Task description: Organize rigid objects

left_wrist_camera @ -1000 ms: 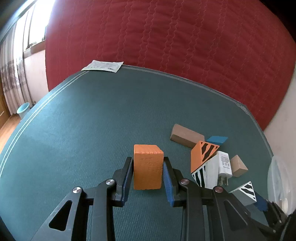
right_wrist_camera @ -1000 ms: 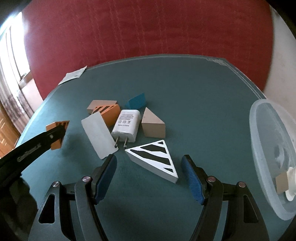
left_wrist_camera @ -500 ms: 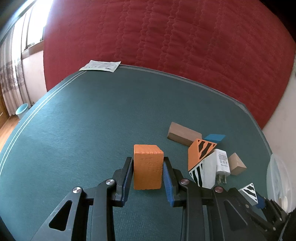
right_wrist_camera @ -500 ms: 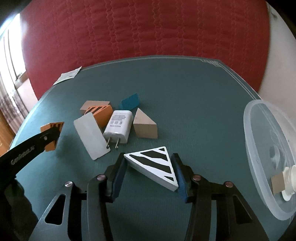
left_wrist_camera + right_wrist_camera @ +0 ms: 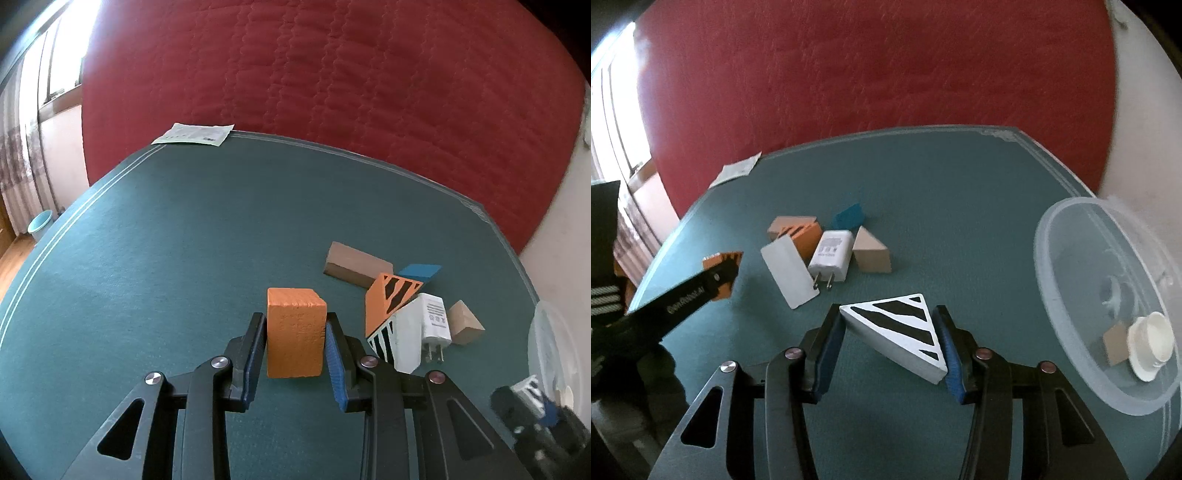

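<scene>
My left gripper (image 5: 295, 332) is shut on an orange block (image 5: 295, 332) and holds it over the green table (image 5: 166, 258); the block also shows in the right wrist view (image 5: 720, 260). My right gripper (image 5: 890, 328) is shut on a white triangular block with black stripes (image 5: 897, 332), lifted above the table. A clear plastic bowl (image 5: 1071, 236) stands to its right, holding a tan block (image 5: 1115, 341) and a white cap-like piece (image 5: 1150, 345).
A cluster lies mid-table: white charger plug (image 5: 831, 254), tan wedge (image 5: 871, 253), blue block (image 5: 849, 216), orange striped wedge (image 5: 803, 236), brown block (image 5: 356, 264), white flat block (image 5: 788, 273). A paper sheet (image 5: 194, 133) lies at the far edge. A red quilt (image 5: 332, 74) hangs behind.
My right gripper closed on the striped white triangle and lifted it, moving toward the bowl. My left gripper kept holding the orange block and shifted slightly.
</scene>
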### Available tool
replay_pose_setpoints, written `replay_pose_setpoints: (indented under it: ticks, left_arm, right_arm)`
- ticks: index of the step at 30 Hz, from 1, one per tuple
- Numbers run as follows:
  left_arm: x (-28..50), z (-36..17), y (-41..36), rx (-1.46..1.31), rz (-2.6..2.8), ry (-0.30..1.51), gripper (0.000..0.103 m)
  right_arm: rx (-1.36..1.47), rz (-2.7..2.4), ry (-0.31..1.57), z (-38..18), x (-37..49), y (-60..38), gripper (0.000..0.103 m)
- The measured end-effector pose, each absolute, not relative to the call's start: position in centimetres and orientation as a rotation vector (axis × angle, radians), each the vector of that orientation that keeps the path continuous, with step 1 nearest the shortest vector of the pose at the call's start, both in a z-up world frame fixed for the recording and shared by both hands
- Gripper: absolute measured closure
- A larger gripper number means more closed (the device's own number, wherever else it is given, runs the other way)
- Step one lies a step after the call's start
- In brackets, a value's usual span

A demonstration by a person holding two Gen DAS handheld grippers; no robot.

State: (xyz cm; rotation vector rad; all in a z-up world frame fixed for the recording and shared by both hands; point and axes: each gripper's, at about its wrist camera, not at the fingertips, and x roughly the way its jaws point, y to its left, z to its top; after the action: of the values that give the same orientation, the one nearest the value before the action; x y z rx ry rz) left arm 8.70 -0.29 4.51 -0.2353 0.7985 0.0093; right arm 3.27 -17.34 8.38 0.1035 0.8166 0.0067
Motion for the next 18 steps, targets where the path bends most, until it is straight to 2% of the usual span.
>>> replay_pose_setpoints:
  ticks: [18]
  left_arm:
    - [8.4,4.8,-1.3,-0.210,-0.034,0.782,0.070]
  right_arm:
    - [0.166,-0.201,0.749,10.8,0.3,-25.2,0.053]
